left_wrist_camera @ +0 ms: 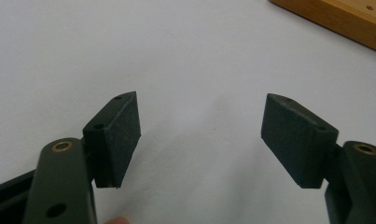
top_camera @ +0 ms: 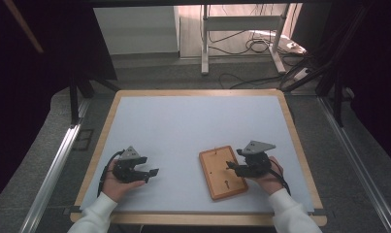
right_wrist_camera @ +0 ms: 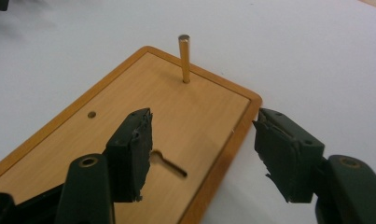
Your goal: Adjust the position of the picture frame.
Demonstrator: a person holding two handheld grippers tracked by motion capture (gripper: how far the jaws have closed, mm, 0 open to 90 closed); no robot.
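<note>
A flat wooden board (top_camera: 222, 172) with a raised rim lies on the white table top at the near right. A thin brass peg (right_wrist_camera: 184, 58) stands upright near its far end, and a keyhole slot (right_wrist_camera: 169, 165) is cut in its face. My right gripper (top_camera: 233, 161) hangs open over the board's right side. In the right gripper view, one of its (right_wrist_camera: 202, 149) jaws is over the wood (right_wrist_camera: 129, 93) and the other is past the rim, with no pad pressing. My left gripper (top_camera: 150, 174) rests open at the near left, nothing between its (left_wrist_camera: 202, 135) jaws.
The white table top (top_camera: 183, 121) has a wooden border all round. A corner of the board (left_wrist_camera: 344, 16) lies off to the upper right in the left gripper view. Beyond the far edge stand a metal frame (top_camera: 205, 43) and loose cables (top_camera: 251, 46) on the floor.
</note>
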